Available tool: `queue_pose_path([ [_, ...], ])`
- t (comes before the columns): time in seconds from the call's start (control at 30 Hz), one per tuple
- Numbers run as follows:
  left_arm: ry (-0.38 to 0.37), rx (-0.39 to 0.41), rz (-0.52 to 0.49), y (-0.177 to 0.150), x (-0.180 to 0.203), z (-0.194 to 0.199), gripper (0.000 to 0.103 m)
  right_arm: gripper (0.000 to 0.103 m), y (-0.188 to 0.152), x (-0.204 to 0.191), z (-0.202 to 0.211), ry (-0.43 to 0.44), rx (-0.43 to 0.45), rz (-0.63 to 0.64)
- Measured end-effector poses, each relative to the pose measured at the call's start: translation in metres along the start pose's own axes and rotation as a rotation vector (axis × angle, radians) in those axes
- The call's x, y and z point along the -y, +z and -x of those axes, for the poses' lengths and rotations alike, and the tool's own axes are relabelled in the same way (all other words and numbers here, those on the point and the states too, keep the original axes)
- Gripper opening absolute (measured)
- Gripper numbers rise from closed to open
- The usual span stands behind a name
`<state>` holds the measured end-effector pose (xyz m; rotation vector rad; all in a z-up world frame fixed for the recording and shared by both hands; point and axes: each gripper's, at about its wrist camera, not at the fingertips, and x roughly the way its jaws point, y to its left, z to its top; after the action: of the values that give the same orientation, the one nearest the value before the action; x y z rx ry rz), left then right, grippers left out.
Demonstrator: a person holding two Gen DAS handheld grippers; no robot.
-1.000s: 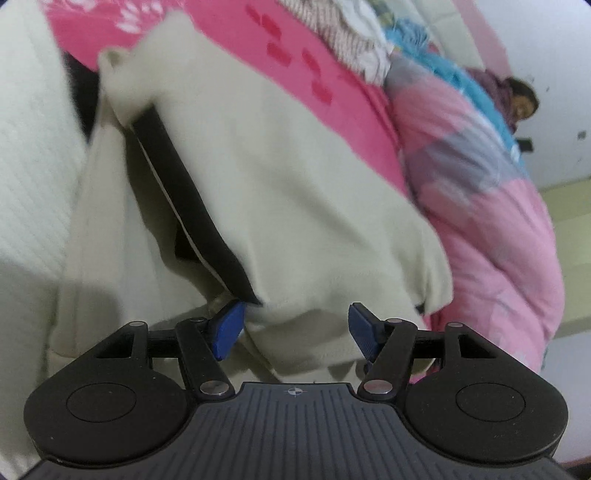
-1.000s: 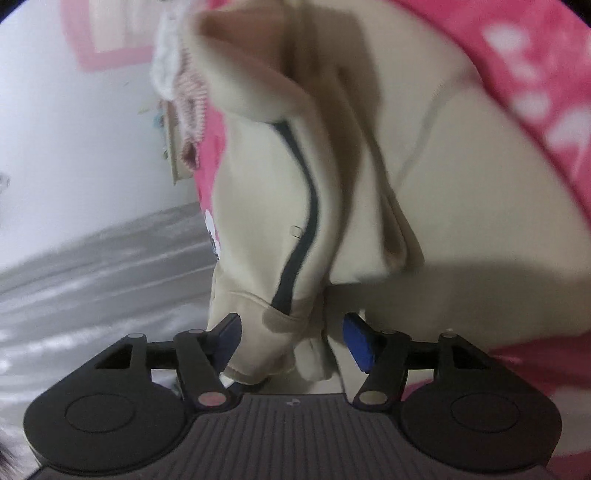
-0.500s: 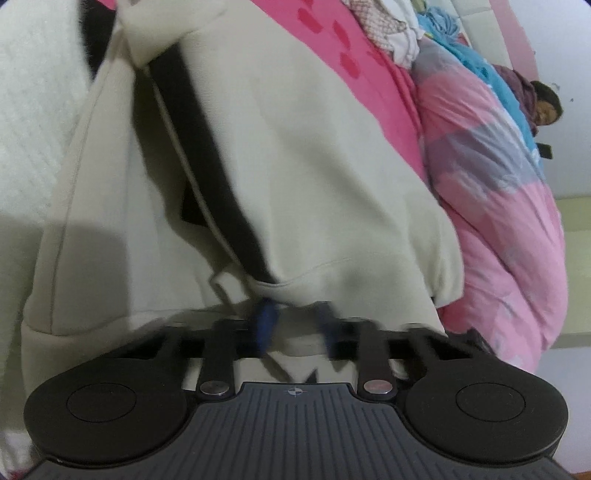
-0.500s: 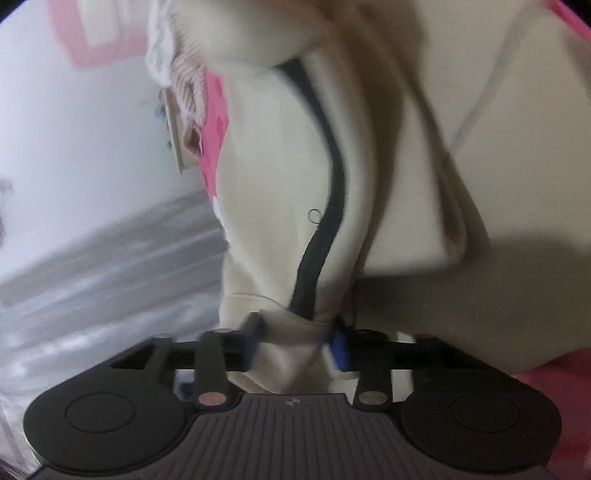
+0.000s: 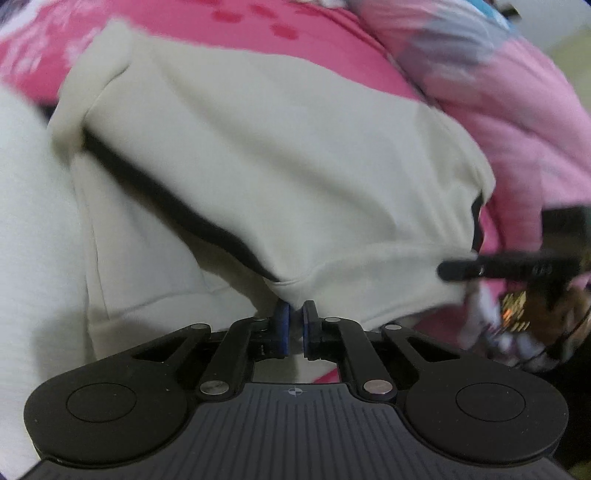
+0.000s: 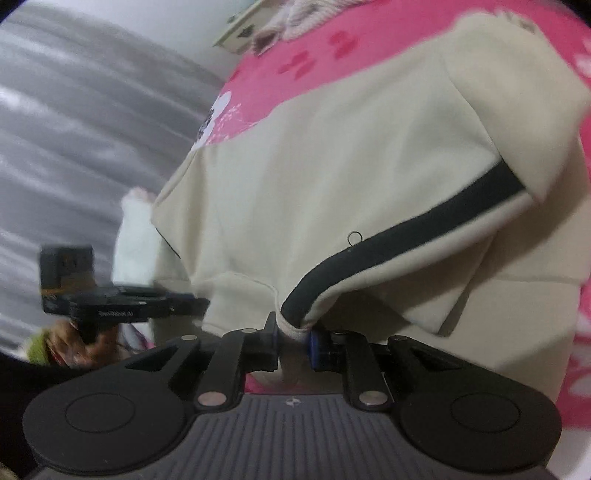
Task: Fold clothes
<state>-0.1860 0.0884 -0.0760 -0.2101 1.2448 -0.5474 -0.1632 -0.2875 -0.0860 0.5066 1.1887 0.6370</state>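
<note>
Pink floral bed cover (image 5: 236,14) seen beneath everything. Cream fleece garment with black side stripe (image 5: 295,166) spread over bed, long axis run away from cameras, hem nearest. Far end blurred, cut off. Pink-grey quilt (image 5: 517,92) bunched beside garment. Left claw (image 5: 294,325) pinched shut on hem at stripe end. Right claw (image 6: 293,338) clamped on hem corner by stripe. Each claw glimpsed, blurred, in other view.

My cream garment (image 5: 295,155) with its black stripe (image 6: 406,236) hangs doubled over above the pink bed (image 6: 325,40), hem pinched in my jaws.
</note>
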Motion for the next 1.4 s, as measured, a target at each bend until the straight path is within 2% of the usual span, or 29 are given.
queue_pose_path([
  [0.1, 0.075, -0.022, -0.131, -0.006, 0.011, -0.009, 0.004, 0.016, -0.006, 0.007, -0.013, -0.066, -0.018, 0.047],
  [0.23, 0.210, -0.078, -0.256, -0.017, 0.024, -0.024, 0.001, 0.015, -0.014, 0.008, -0.009, -0.071, -0.003, 0.072],
  [0.43, 0.131, 0.021, -0.313, 0.003, 0.042, -0.019, 0.004, 0.017, -0.024, 0.002, -0.007, -0.092, 0.032, 0.138],
  [0.53, 0.092, 0.071, -0.341, 0.013, 0.052, -0.016, 0.009, 0.014, -0.036, 0.008, -0.006, -0.073, 0.015, 0.166],
  [0.77, 0.006, 0.180, -0.401, 0.034, 0.072, -0.010, 0.009, 0.011, -0.037, 0.015, 0.005, -0.021, -0.027, 0.160],
  [1.0, 0.025, 0.172, -0.372, 0.020, 0.064, -0.020, 0.009, 0.010, -0.040, 0.029, -0.002, -0.015, -0.035, 0.101],
  [1.07, 0.031, 0.170, -0.363, 0.017, 0.062, -0.022, 0.009, 0.012, -0.039, 0.029, 0.001, -0.009, -0.040, 0.102],
  [1.13, 0.037, 0.168, -0.355, 0.013, 0.059, -0.025, 0.009, 0.020, -0.038, 0.025, 0.011, -0.037, -0.039, 0.135],
  [1.23, 0.045, 0.164, -0.342, 0.007, 0.056, -0.029, 0.010, 0.025, -0.036, 0.009, 0.038, -0.121, 0.011, 0.232],
  [1.33, 0.053, 0.161, -0.330, 0.001, 0.052, -0.033, 0.012, 0.025, -0.038, -0.011, 0.069, -0.184, 0.165, 0.303],
  [1.4, 0.061, 0.161, -0.324, -0.002, 0.051, -0.035, 0.013, 0.025, -0.044, -0.030, 0.074, -0.211, 0.259, 0.392],
])
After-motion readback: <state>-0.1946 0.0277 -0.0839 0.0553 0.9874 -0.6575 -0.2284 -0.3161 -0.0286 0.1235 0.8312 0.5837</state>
